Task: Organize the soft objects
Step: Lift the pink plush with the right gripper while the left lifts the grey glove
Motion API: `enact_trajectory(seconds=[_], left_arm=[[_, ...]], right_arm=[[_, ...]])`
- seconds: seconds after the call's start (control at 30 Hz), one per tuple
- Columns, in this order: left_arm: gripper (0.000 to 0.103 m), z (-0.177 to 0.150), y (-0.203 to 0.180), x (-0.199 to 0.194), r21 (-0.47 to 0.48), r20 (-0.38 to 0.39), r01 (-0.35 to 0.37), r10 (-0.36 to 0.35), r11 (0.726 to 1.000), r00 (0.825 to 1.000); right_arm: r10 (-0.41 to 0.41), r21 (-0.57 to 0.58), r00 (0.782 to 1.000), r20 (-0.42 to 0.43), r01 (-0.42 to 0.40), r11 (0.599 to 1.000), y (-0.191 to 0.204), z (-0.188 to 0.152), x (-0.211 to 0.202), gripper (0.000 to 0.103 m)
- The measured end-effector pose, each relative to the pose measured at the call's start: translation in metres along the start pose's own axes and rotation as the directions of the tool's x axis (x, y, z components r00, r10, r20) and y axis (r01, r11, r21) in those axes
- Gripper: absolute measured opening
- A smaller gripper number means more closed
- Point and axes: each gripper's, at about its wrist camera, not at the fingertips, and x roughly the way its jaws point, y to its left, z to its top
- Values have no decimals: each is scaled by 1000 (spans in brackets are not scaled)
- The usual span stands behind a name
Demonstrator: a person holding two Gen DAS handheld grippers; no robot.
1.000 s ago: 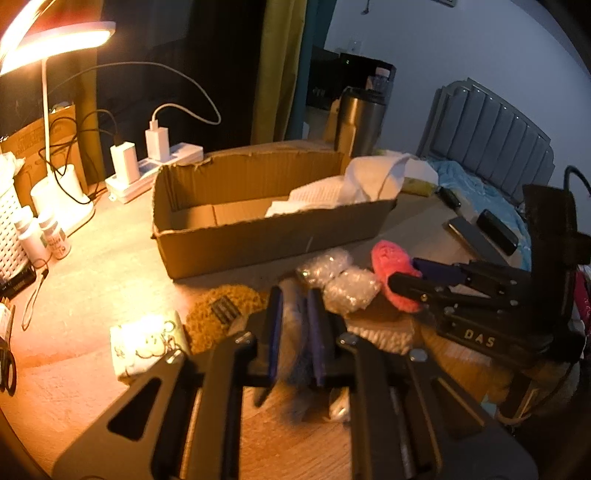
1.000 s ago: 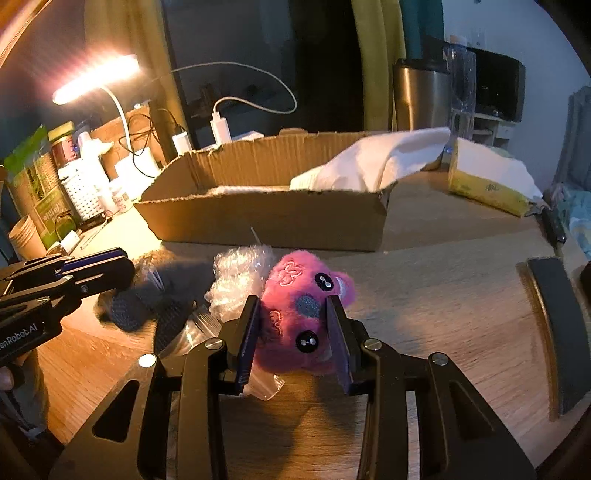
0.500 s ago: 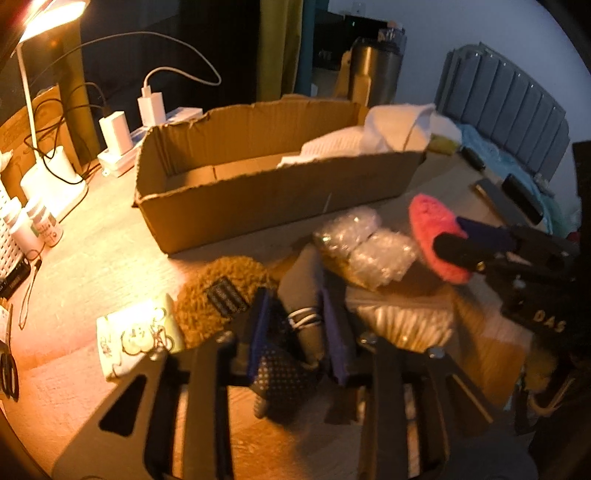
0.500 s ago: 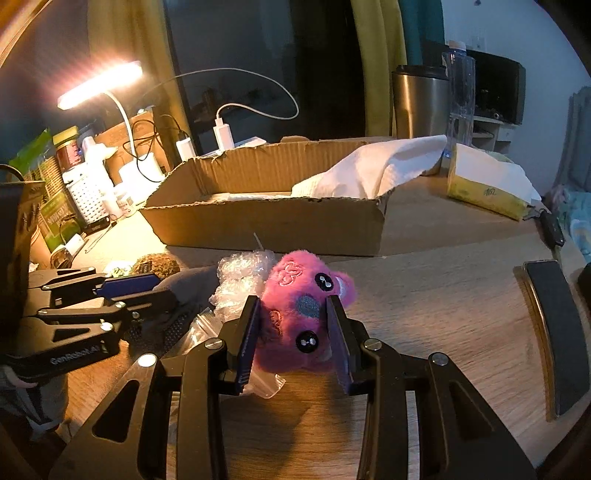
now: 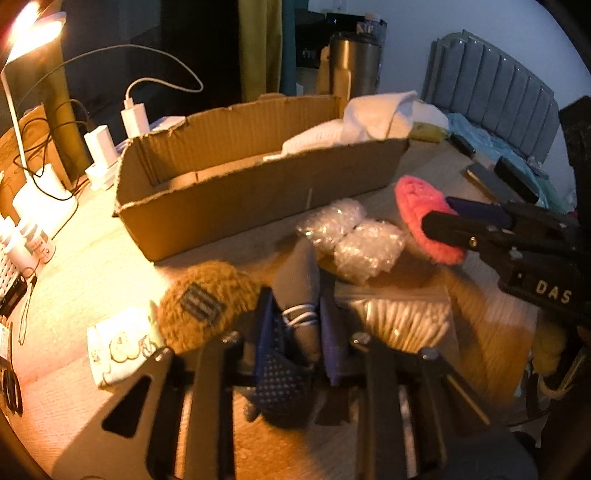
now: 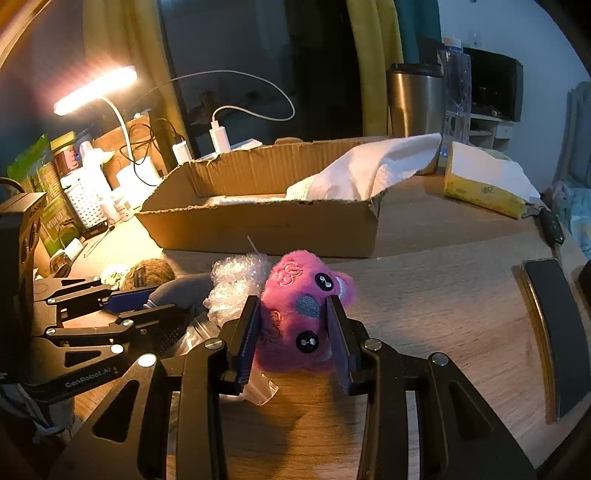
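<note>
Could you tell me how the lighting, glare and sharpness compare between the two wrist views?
Left wrist view: the desk lamp blows out the top-left corner and washes the wooden table orange; the right side stays dim, and the near edges look soft. Right wrist view: the lamp glare is smaller, the pink plush toy is sharp, casting a shadow toward the camera; fisheye bending curves the cardboard box.

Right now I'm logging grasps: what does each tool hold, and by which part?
Left tool: shut on the grey sock, near its white-striped band. Right tool: shut on the pink plush toy, pads at its two sides.
</note>
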Motion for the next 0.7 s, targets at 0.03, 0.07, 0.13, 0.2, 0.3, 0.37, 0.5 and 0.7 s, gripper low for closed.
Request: enact_trajectory(seconds=[0.03,0.07,0.13,0.2,0.3,0.37,0.5,0.7], left_arm=[[24,1,0,-3,0,7,4,-4,1000,1000],[24,2,0,-8,-2,20,13,-13,1000,1000],[24,4,1,-15,-4,39,27,-27,1000,999],[24,9,1,-26,-4,67,36,-36,999,997],[24,14,2,-38,-5,95,60,-59,998,994],[24,17,3,-45,-10,115,71,-69,997,991],[24,26,13,-61,-27,163,84,-78,996,984],[24,35,31,-77,-55,212,82,-69,995,975]], right_arm=[[0,-1,1000,2,0,1000,0,1,-1,38],[-2,-3,1000,6,2,1000,0,2,-2,38],[-3,-8,1000,13,3,1000,1,5,-4,38],[-4,-13,1000,22,5,1000,4,8,-7,38],[-6,-22,999,36,7,1000,8,13,-11,38],[-7,-29,999,45,9,1000,10,18,-13,38],[-10,-40,998,67,13,999,15,28,-19,38],[-11,-63,996,91,17,998,26,42,-24,38]])
